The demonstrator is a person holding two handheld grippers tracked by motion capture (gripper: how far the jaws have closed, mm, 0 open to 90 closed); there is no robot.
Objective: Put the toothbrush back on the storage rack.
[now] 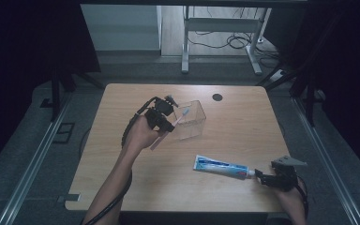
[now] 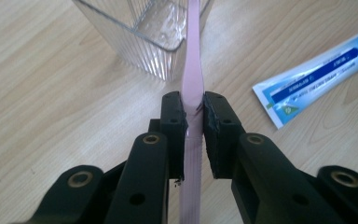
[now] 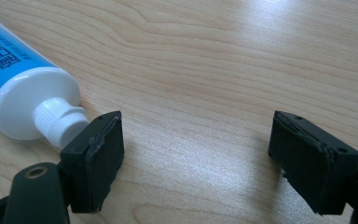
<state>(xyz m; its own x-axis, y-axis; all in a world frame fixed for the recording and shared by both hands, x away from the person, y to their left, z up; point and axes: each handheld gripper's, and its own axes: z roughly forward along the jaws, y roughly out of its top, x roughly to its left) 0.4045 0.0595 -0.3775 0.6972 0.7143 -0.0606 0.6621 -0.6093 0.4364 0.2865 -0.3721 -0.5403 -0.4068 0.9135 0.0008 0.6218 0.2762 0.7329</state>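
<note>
Fingers [image 2: 175, 121] clamp pink toothbrush [image 2: 193, 79]; toothpaste [image 1: 221, 167] lettering illegible.

Container [image 1: 191, 119] mid-table [image 1: 243, 117]; toothbrush [image 1: 180, 117] leaning into it; toothpaste tube [image 1: 221, 167] nearer, right.

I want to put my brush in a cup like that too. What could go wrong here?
The left tongs pinch the pink toothbrush on its thin handle, so it might twist or slip. Its head is at the rim of the clear cup, which looks light; a bump might tip it. The open right tongs sit right beside the toothpaste cap and might nudge the tube.
</note>
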